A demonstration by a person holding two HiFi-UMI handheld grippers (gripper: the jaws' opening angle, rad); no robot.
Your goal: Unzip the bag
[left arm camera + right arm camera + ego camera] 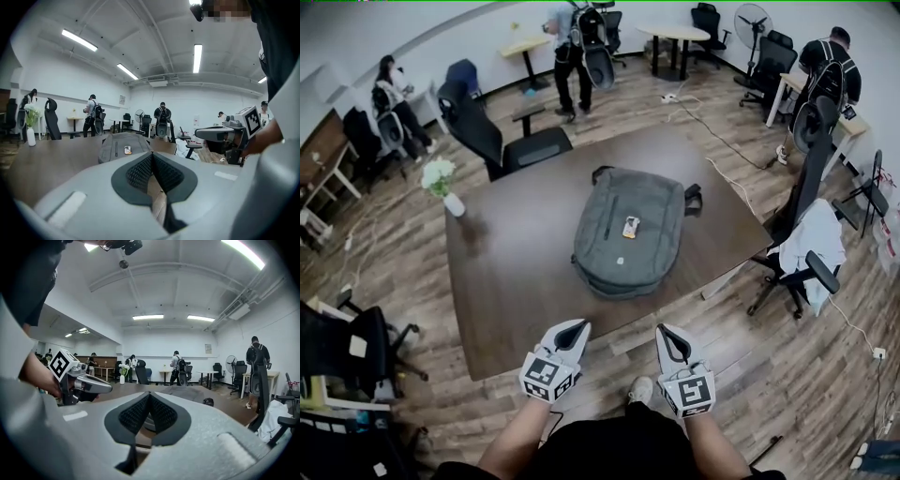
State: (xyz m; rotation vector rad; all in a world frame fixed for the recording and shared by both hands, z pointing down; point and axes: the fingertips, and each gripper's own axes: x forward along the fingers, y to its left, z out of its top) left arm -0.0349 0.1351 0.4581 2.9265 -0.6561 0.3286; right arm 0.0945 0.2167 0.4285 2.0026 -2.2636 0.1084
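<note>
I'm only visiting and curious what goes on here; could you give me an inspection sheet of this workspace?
Surface: rectangular dark brown wooden table.
Job's things: grey fabric backpack lying flat on the table, a small orange-and-white object on top; zip state not discernible.
Clutter: white vase of white flowers near the table's far left corner.
Grippers: left gripper and right gripper both shut, empty, short of the table's near edge.
Cables: white cable running across the wooden floor.
Surroundings: black office chairs, standing people, a pedestal fan.

light: bright ceiling strips [197, 57] | focus: near parts soft | edges: fisheye bend, dark corners
</note>
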